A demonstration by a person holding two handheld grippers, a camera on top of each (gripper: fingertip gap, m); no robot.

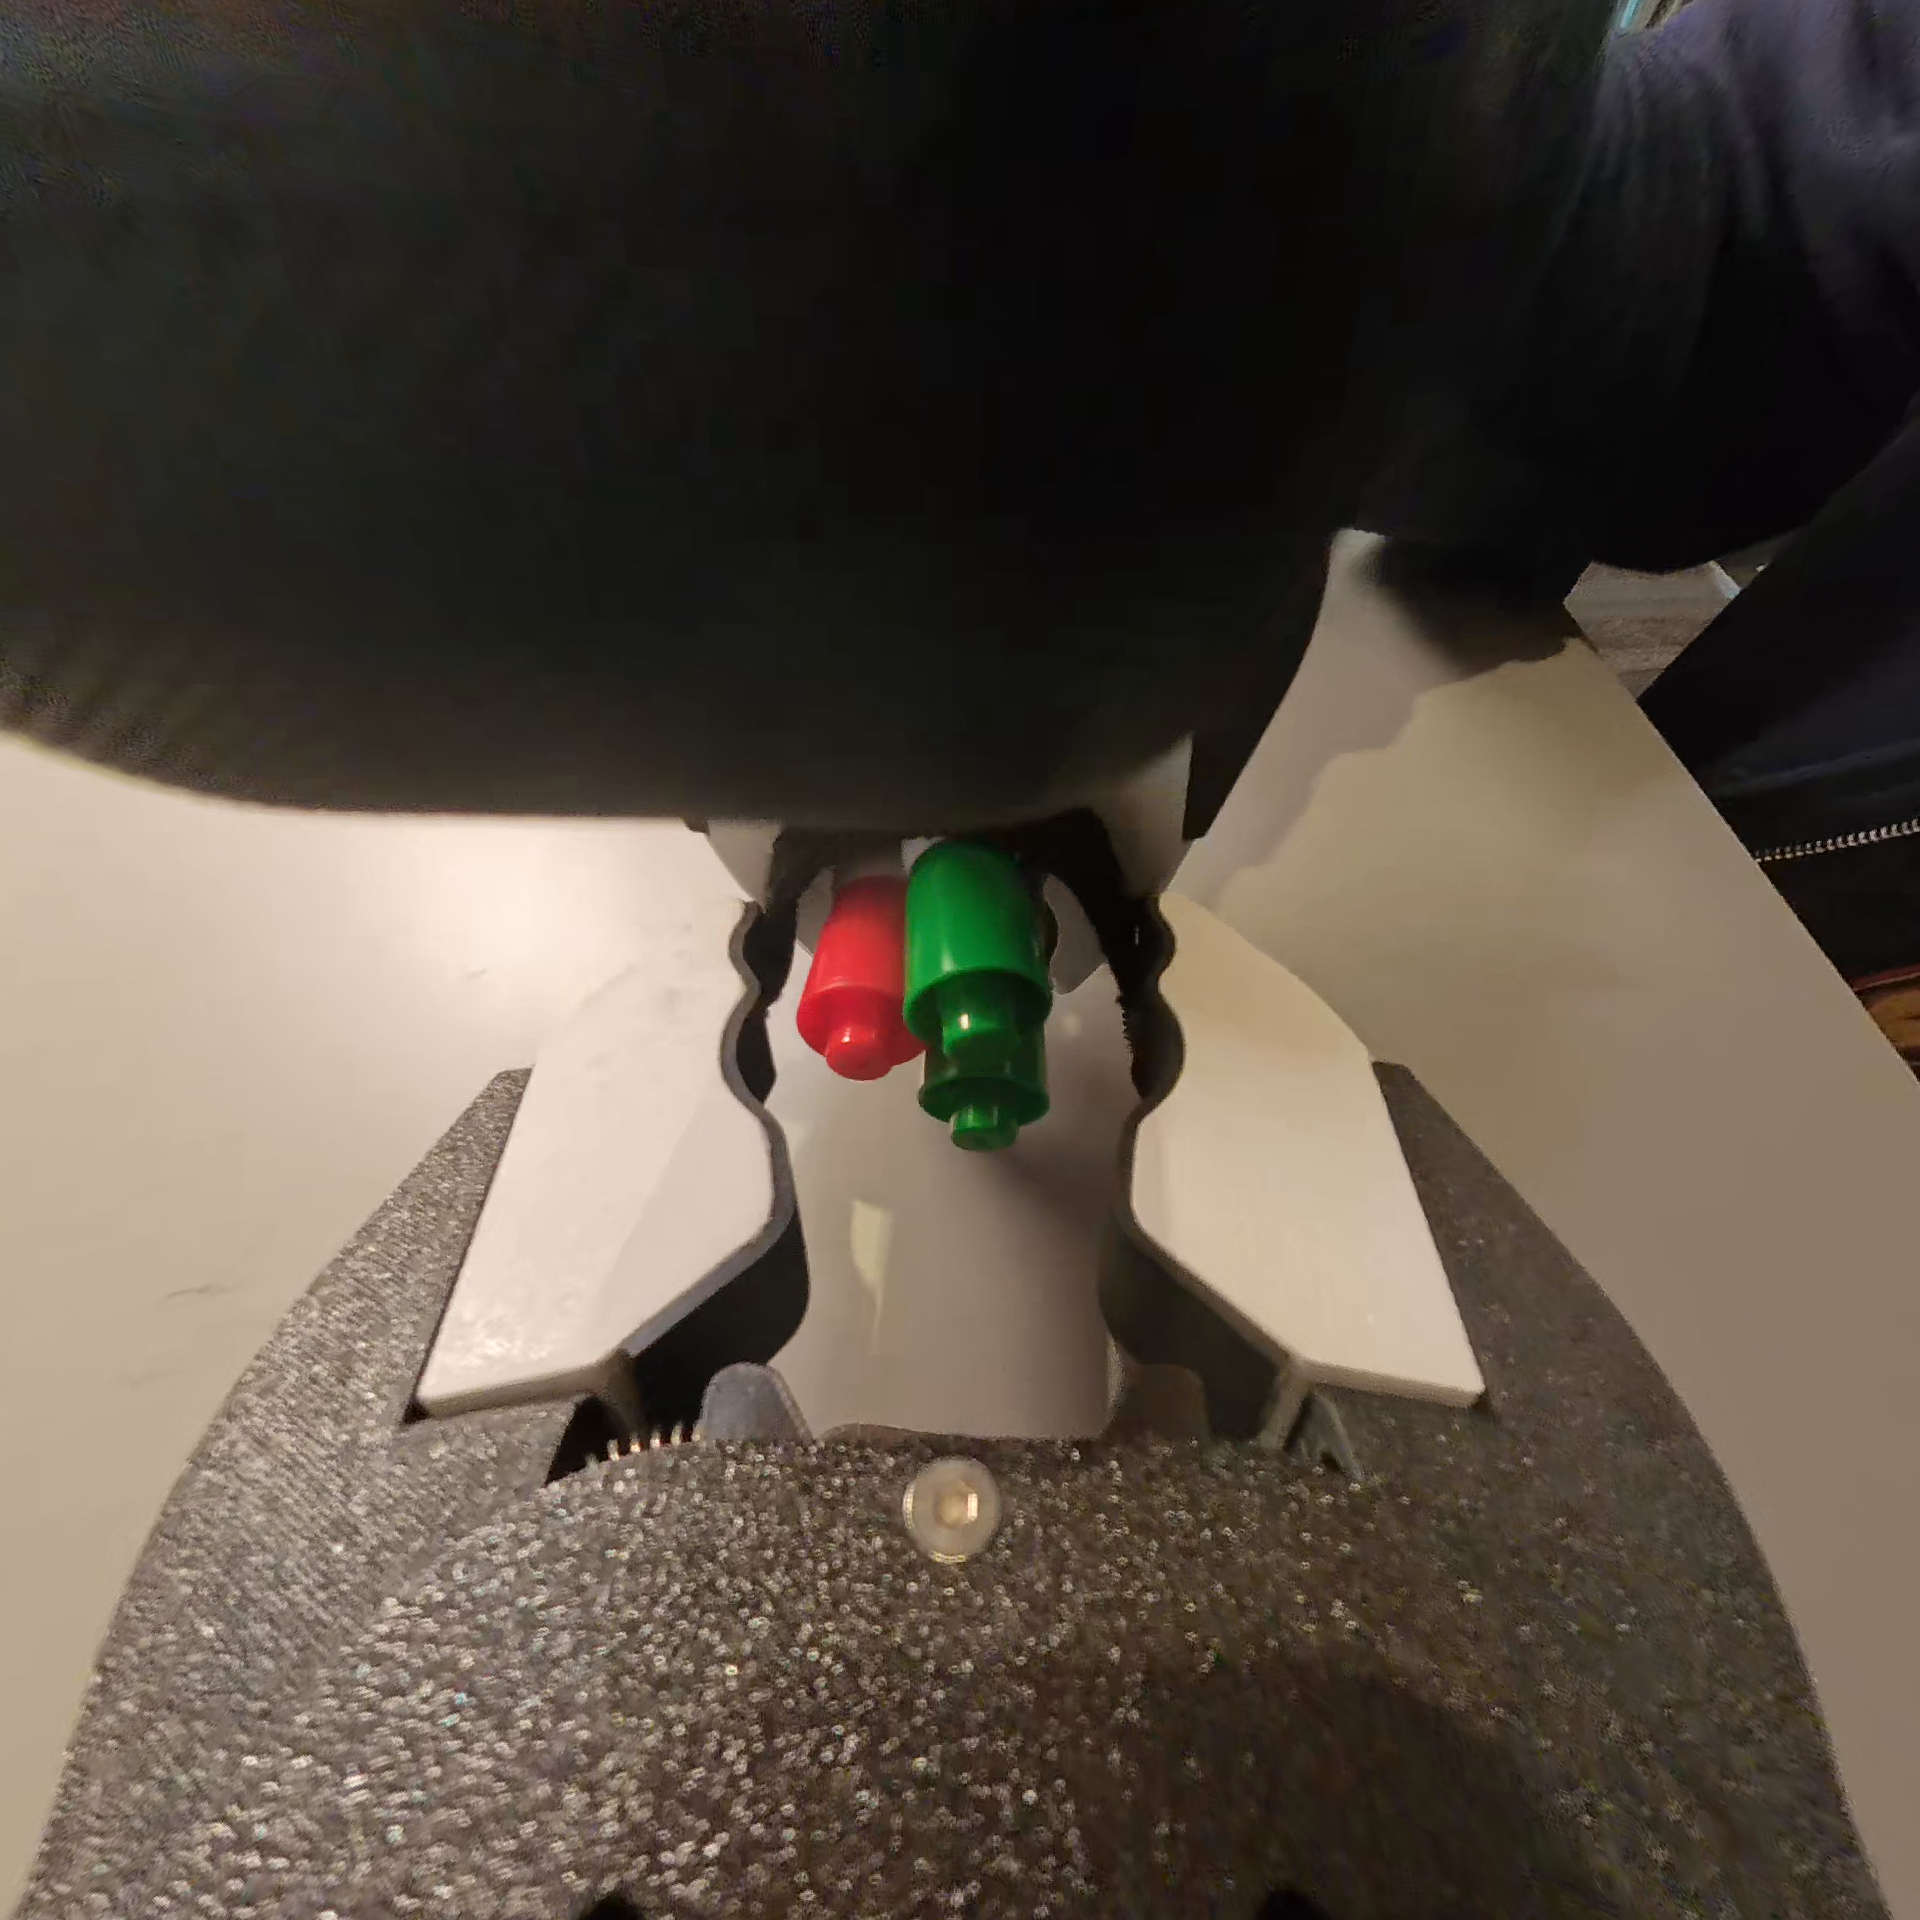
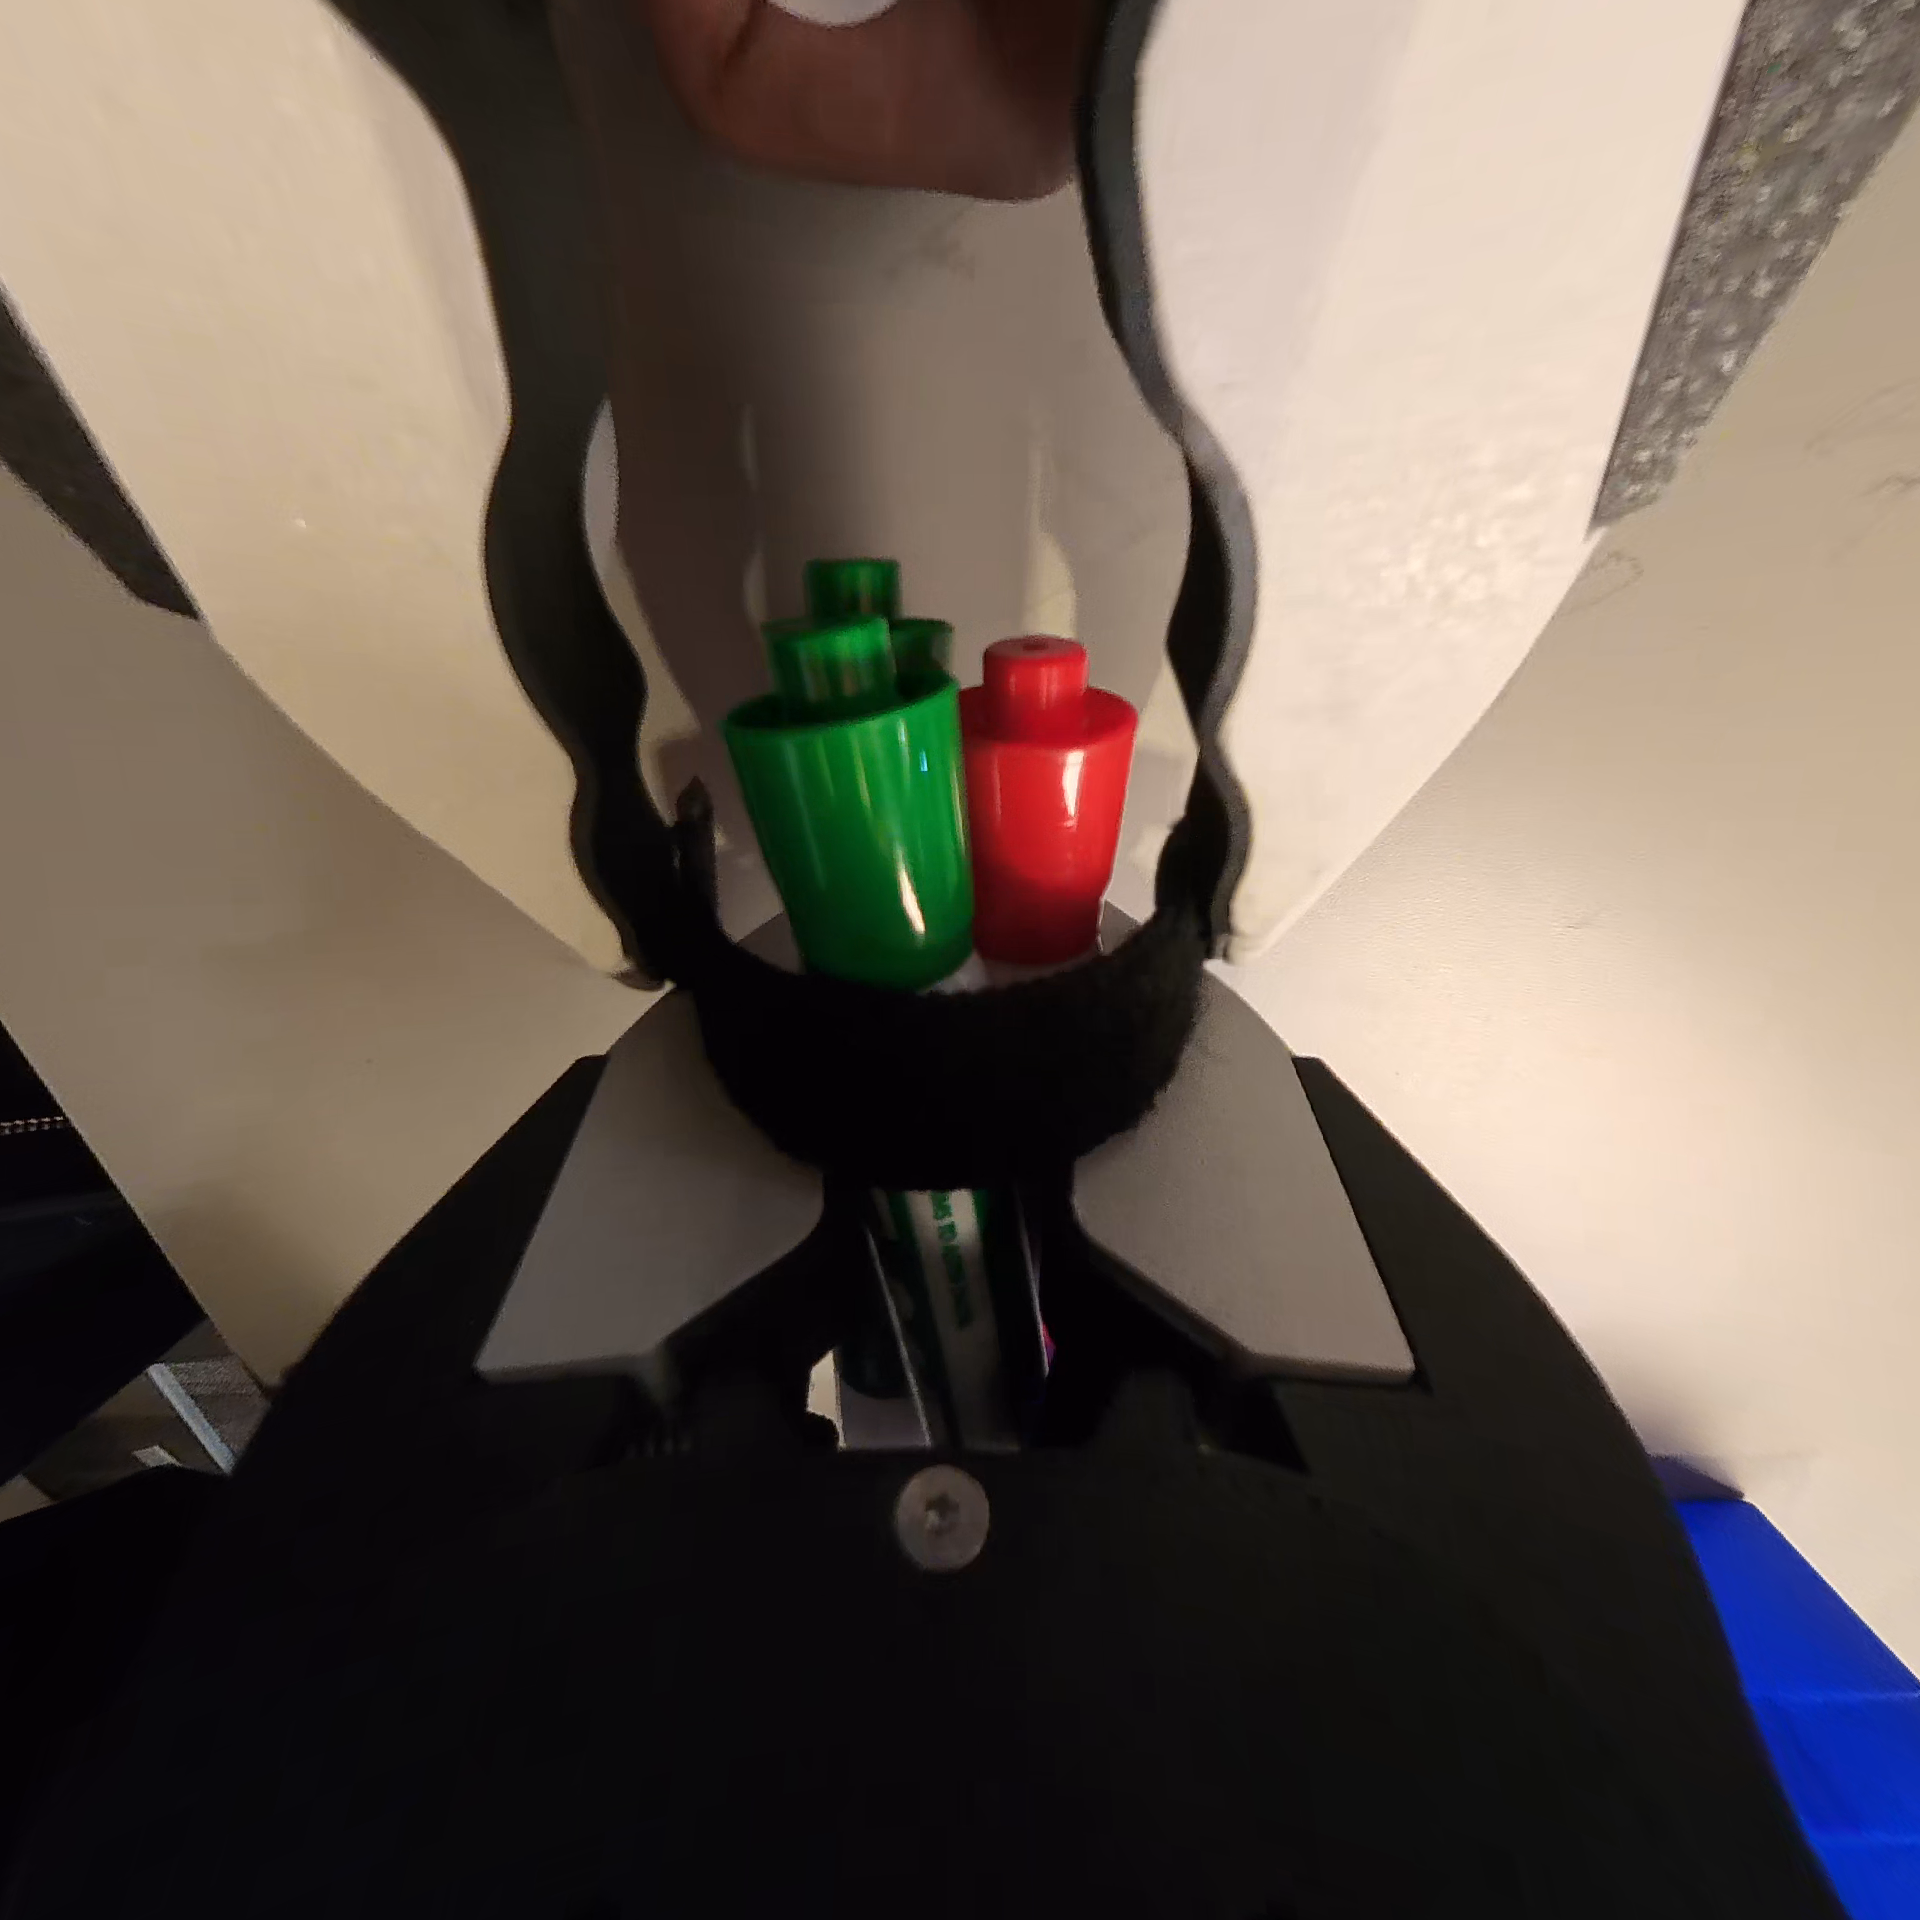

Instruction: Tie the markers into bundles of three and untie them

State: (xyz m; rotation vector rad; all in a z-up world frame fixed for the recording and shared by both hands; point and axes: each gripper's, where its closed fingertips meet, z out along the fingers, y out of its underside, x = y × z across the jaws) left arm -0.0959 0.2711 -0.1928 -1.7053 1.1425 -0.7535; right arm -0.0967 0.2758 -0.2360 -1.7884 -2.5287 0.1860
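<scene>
Nearest the right-hand camera, the right tongs (image 2: 945,1179) are closed on a bundle of three markers (image 2: 935,831), which is held off the pale surface (image 1: 260,987) and points away between the grey plates. The barrel of one green marker (image 2: 935,1268) carries a line of green print, too blurred to make out, and no brand can be read anywhere. Just beyond the plates, a black fabric strap (image 2: 935,1070) circles the barrels below the caps. Past it rise two green caps side by side and one red cap (image 2: 1044,821) on the right. Farther off, the left tongs (image 1: 951,925) stand spread wide around the cap ends, gripping nothing solid, their tips touching the strap on either side. Behind them is part of a hand (image 2: 883,114). By the look of it, one bundle is gathered and wrapped. Whether the strap is being fastened or pulled loose cannot be told, and no other markers or bundles are in view
</scene>
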